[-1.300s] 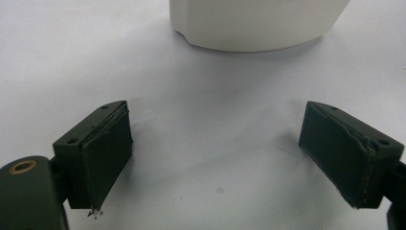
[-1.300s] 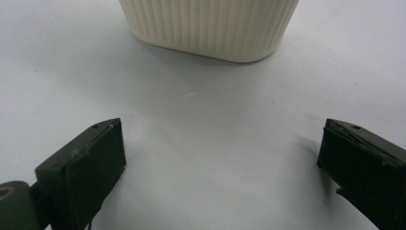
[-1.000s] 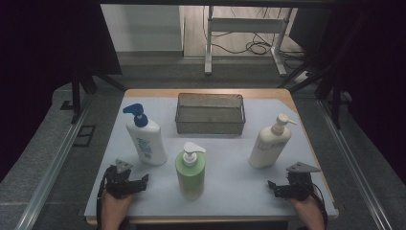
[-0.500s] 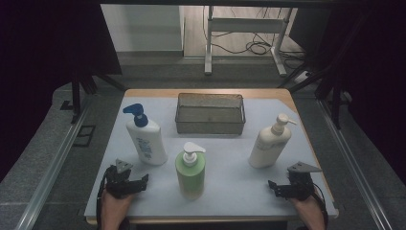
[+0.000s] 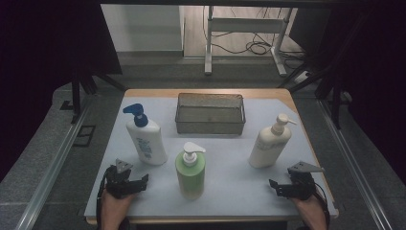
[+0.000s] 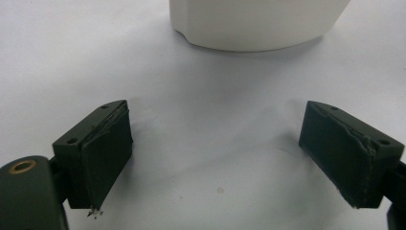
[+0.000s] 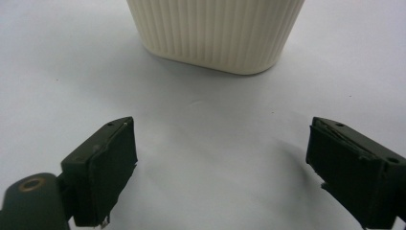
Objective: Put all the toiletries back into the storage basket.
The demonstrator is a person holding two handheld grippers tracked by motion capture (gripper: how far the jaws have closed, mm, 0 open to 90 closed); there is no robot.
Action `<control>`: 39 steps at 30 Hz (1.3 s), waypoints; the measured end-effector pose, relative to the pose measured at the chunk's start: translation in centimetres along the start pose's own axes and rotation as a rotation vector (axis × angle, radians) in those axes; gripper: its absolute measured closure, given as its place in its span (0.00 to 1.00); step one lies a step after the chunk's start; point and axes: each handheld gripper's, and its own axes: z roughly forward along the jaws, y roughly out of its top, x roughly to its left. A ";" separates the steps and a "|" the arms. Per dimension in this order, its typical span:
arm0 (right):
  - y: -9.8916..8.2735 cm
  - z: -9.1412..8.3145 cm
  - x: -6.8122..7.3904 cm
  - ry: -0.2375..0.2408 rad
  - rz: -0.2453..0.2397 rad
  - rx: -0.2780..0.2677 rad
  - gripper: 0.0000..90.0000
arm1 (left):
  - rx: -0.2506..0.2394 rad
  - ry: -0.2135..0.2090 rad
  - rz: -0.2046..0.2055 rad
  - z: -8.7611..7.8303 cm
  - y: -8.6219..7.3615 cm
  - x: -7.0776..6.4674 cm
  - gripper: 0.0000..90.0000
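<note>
Resting both claws low on the near edge of the surface [image 5: 230, 158], w/ nothing gripped.

Your left claw [image 5: 136, 183] sits spread, jaws wide apart, just in front of the white bottle w/ blue pump [image 5: 145, 139]; its base shows ahead betw. the jaws in the left gripper view. Your right claw [image 5: 277, 187] is also spread but its jaws have just been closing a bit, nothing betw. them; the cream ribbed bottle [image 5: 269, 143] stands near, just ahead. Green bottle [image 5: 190, 171] stands betw. both claws; wire basket [image 5: 210, 114] is at the back.
</note>
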 end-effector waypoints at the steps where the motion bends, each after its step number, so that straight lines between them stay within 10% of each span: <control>1: 0.1 -0.1 -0.1 0.002 -0.003 0.000 0.15 | 0.000 0.000 0.000 0.0 0.0 0.0 0.12; 11: 0.6 -0.7 -0.3 0.033 0.010 -0.012 0.23 | 0.000 0.000 0.000 0.0 0.0 0.0 0.12; 21: 1.2 -1.6 -1.4 0.067 0.068 -0.025 0.45 | -0.002 0.001 -0.001 0.0 0.0 0.0 0.12; 39: 3.5 -1.1 -3.7 0.049 0.007 -0.021 0.99 | -0.003 0.001 -0.001 0.0 -0.1 0.0 0.12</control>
